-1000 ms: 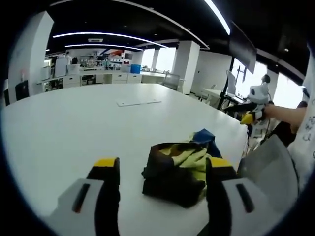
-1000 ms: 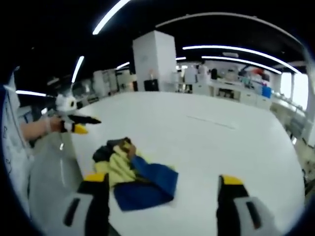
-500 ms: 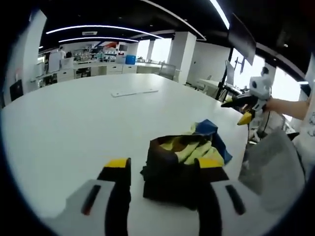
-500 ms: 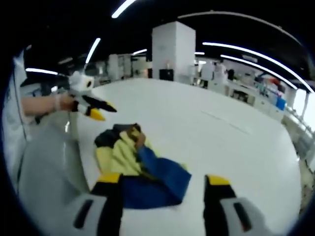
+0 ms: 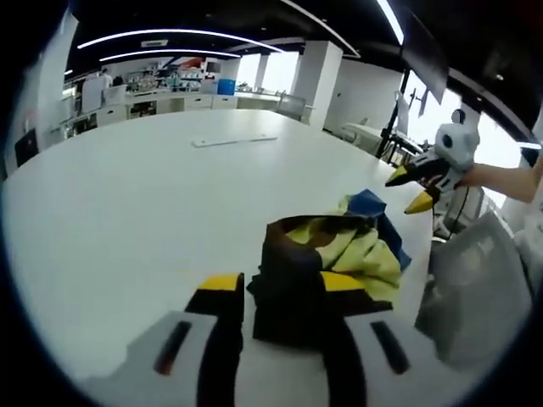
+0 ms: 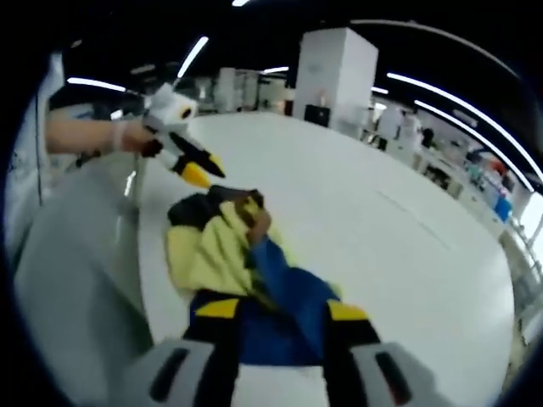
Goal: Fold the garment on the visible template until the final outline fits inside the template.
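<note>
Left gripper view has the garment (image 5: 327, 263) bunched in a lump near the table (image 5: 127, 195) edge, dark brown fabric up front, yellow in the middle, a blue corner poking out the far side. Looks like it's sitting crumpled rather than laid flat, so my guess is the folding is barely started and both tools are going in for opposite ends to spread it. A grey sheet (image 5: 475, 288) lies just beside the pile at the table's edge; might be the template, can't say for sure.

The left gripper (image 5: 276, 292) is low over the table with its yellow-tipped jaws a narrow gap apart, right at the brown edge. Not pinching anything I can see, so I'd call it unclenched.

Right gripper view shows the same pile from the other end, blue fabric nearest. The right gripper (image 6: 276, 309) hangs right over that blue corner, jaws apart with cloth showing between them, no grip yet as far as I can tell. The person's hand (image 6: 127, 136) holds the left tool angled down toward the dark end.
</note>
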Demonstrator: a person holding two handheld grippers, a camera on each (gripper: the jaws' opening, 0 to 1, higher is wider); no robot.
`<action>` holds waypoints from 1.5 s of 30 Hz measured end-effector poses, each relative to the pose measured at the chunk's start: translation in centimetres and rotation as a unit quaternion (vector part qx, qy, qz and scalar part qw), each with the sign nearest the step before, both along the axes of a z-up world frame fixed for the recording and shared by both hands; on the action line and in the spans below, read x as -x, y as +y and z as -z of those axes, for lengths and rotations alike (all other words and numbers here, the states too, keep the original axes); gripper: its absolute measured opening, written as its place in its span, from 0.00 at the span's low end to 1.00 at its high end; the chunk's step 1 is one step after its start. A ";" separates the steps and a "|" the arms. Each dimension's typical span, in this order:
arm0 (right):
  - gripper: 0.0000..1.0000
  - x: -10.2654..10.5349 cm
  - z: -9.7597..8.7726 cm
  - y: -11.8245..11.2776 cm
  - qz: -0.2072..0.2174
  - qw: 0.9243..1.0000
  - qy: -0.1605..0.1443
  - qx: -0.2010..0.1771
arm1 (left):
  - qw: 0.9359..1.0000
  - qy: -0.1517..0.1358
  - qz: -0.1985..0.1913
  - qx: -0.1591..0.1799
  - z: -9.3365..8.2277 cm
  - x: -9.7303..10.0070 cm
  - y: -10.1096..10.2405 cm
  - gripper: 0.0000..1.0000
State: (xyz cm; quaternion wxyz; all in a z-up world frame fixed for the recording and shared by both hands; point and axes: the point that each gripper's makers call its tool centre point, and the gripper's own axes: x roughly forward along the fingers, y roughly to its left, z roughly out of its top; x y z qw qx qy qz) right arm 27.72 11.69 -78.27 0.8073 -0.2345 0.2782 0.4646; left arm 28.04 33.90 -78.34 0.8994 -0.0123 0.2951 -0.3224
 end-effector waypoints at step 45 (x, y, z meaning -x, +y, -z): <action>0.00 -3.2 -0.7 -1.1 0.041 0.996 -0.076 0.022 | 0.999 0.031 0.011 0.001 1.1 0.3 -0.2 0.00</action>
